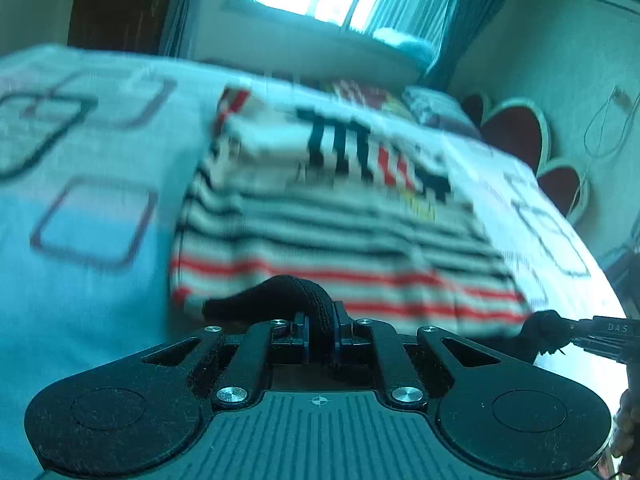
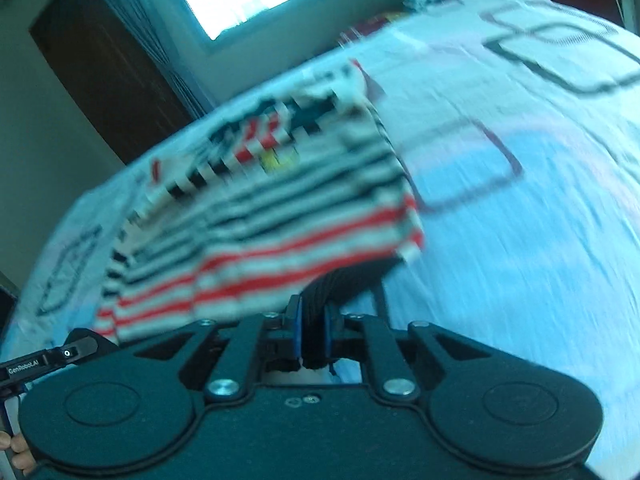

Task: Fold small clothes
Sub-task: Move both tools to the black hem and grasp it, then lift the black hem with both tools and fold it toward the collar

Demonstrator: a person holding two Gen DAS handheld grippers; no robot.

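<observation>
Both tools clenched on striped shirt [image 1: 328, 216] hem at bed's [image 1: 92, 304] near edge: left tool [image 1: 320, 320], right tool [image 2: 314, 312]. Best lifted evenly, hem kept taut.

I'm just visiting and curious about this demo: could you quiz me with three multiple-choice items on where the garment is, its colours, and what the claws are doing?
1. Where does the striped garment lie?
A. on the bed
B. on a chair
C. on the floor

2. Its bottom stripes are:
A. green
B. red
C. purple

3. The left claw and right claw are:
A. wide open
B. out of sight
C. shut on its black hem

Key: 1 A, patterned bedsheet surrounds it; 2 B, red bands above the hem; 3 C, black fabric sits pinched between each pair of fingers.
</observation>
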